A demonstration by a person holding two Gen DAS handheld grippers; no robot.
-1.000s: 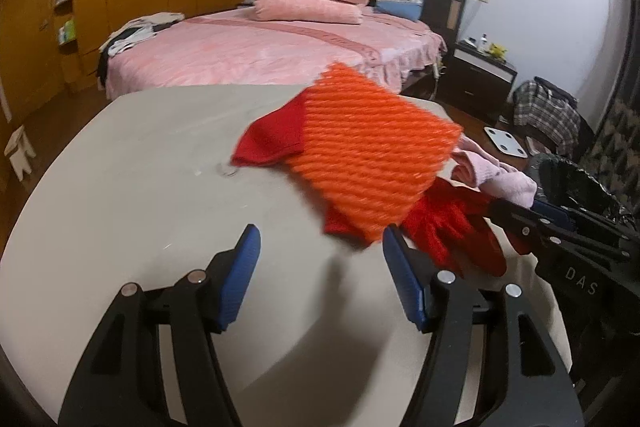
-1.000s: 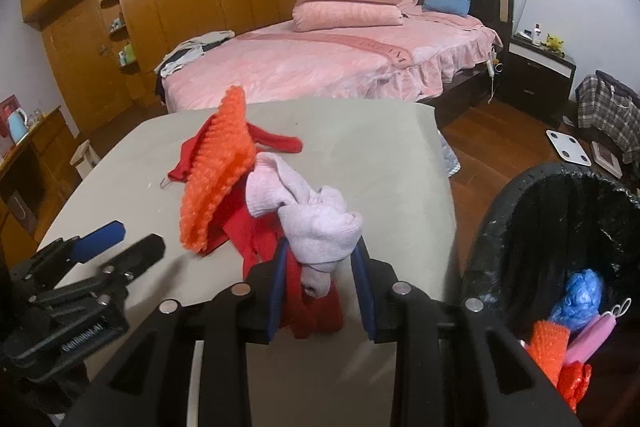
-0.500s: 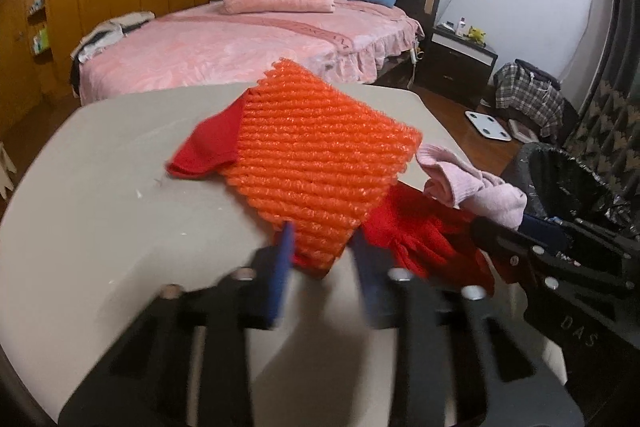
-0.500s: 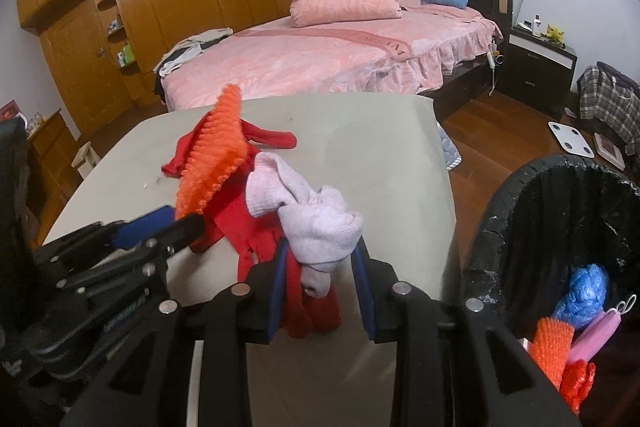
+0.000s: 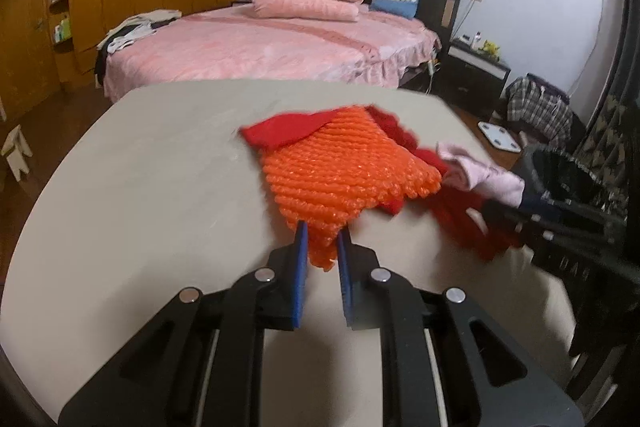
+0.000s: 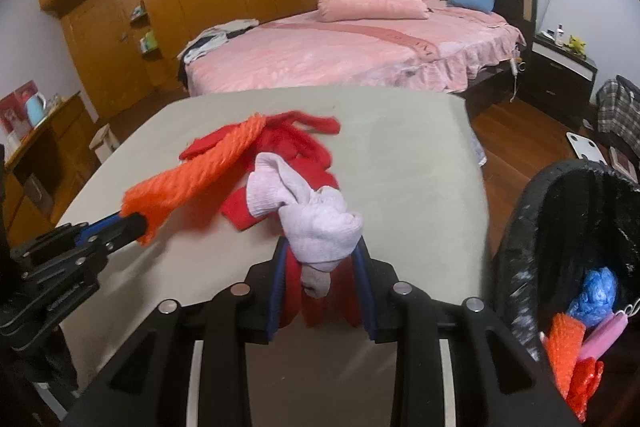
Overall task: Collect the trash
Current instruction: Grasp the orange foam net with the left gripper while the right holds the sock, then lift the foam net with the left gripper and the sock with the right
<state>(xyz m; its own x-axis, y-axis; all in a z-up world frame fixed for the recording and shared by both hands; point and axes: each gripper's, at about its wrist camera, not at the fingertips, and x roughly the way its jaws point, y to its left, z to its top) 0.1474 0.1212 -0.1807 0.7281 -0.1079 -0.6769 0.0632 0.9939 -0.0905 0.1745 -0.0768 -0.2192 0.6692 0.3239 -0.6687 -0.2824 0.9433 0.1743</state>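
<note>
My left gripper (image 5: 322, 239) is shut on the near corner of an orange foam net (image 5: 344, 179), which lifts off the grey table (image 5: 160, 187); it also shows in the right wrist view (image 6: 192, 183). My right gripper (image 6: 322, 259) is shut on a pale pink sock (image 6: 312, 215) together with red cloth (image 6: 296, 143). The red cloth (image 5: 288, 135) lies under the net. A black trash bin (image 6: 560, 227) stands at the right of the table.
The bin holds blue, pink and orange trash (image 6: 588, 315). A pink bed (image 5: 260, 47) with stacked pillows stands behind the table. A nightstand (image 6: 560, 67), a plaid bag (image 5: 540, 111) and a white scale (image 5: 500, 137) are on the floor at right.
My left gripper went from open to shut on the orange net's near corner and began lifting it. My right gripper kept its hold on the sock and red cloth.
</note>
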